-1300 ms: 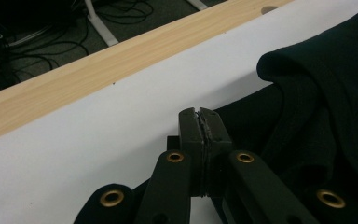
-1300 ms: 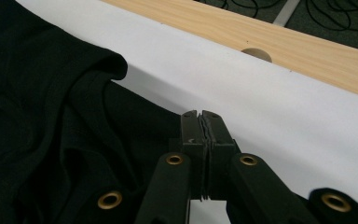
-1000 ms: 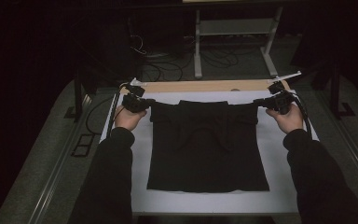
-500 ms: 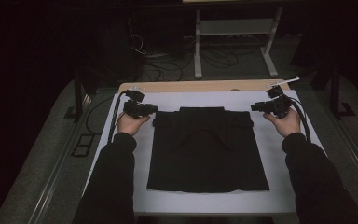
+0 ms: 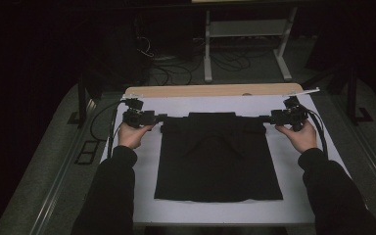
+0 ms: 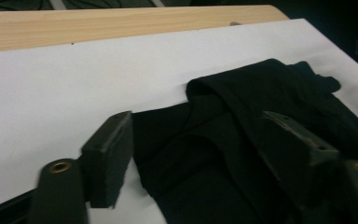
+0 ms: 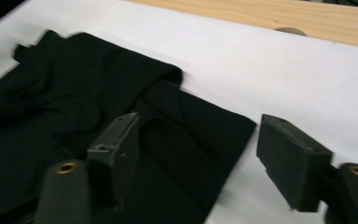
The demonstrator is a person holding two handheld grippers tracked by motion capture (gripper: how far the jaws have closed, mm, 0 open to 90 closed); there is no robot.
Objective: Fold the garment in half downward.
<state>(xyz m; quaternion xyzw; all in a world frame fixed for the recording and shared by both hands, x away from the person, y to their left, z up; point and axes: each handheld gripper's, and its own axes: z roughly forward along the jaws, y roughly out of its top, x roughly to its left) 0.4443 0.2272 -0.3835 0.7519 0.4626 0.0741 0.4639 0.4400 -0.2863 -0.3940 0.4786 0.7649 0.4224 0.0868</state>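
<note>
On the left, my left gripper has just been opening its jaws at the near corner of the black garment, which lies flat in the middle of the white sheet (sleeves folded in across its top). Nothing is pinched there. On the right, my right gripper has likewise been opening, cloth let go. I judge the fold is laid and this is the release; next I should back both grippers clear without dragging cloth. The left gripper view shows the collar fold bunched up, which the high view flattens to plain black
</note>
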